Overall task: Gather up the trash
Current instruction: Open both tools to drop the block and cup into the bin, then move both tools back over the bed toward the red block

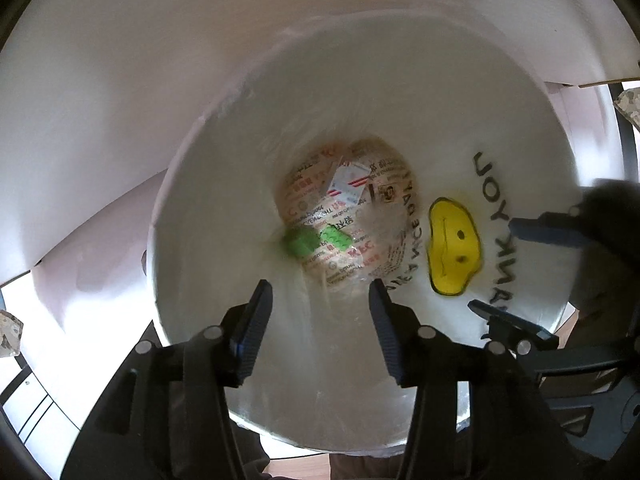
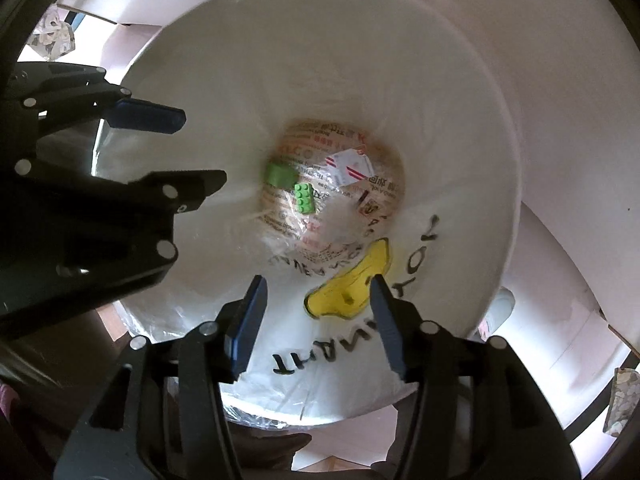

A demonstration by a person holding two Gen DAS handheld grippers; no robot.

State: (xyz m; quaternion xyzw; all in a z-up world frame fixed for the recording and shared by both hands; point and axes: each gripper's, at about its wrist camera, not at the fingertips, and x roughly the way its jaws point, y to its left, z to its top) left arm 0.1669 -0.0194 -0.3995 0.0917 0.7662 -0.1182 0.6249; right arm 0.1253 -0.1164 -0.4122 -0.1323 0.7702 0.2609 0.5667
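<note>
hovering over white bag (image 1: 224, 168), both grippers spread, green bricks (image 1: 316, 241) at bottom

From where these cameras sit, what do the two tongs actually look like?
Both look alike. The left tongs and right tongs have black, angular plastic bodies studded with round silver bolt heads. Each ends in two flat tapering fingers faced with dark blue ribbed pads. No cables, sleeves or markings show.

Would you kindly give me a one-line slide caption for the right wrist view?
Open right gripper above a white plastic bag holding green bricks and printed wrappers.
</note>
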